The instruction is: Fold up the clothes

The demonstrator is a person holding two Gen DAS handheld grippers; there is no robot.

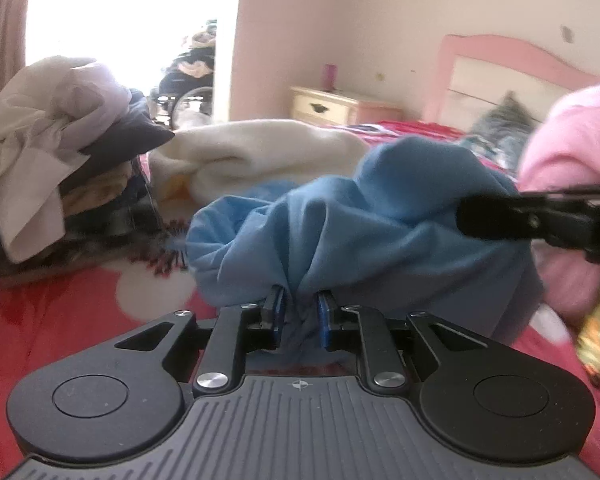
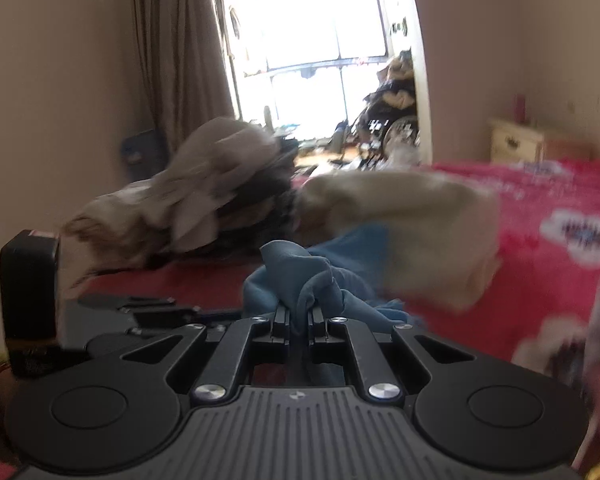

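Blue garment [image 1: 380, 216] bunched ahead of both tools, left tool [image 1: 300, 312] and right tool [image 2: 299, 320] each clamped on its fabric

We see a plain blue garment [image 1: 380, 216] on a red bedspread [image 1: 60, 320] printed with white flowers, a cream blanket [image 1: 252, 152], a pile of beige and dark clothes [image 1: 52, 128], a pink headboard [image 1: 500, 52] and brown curtains [image 2: 172, 40].

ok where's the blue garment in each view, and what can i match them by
Left wrist: blue garment fills the centre, bunched between the left tool pads, right tool entering from the right.
Right wrist: lower centre, a small bunch pinched in that tool.
Shared landmark: the cream blanket lying behind it.
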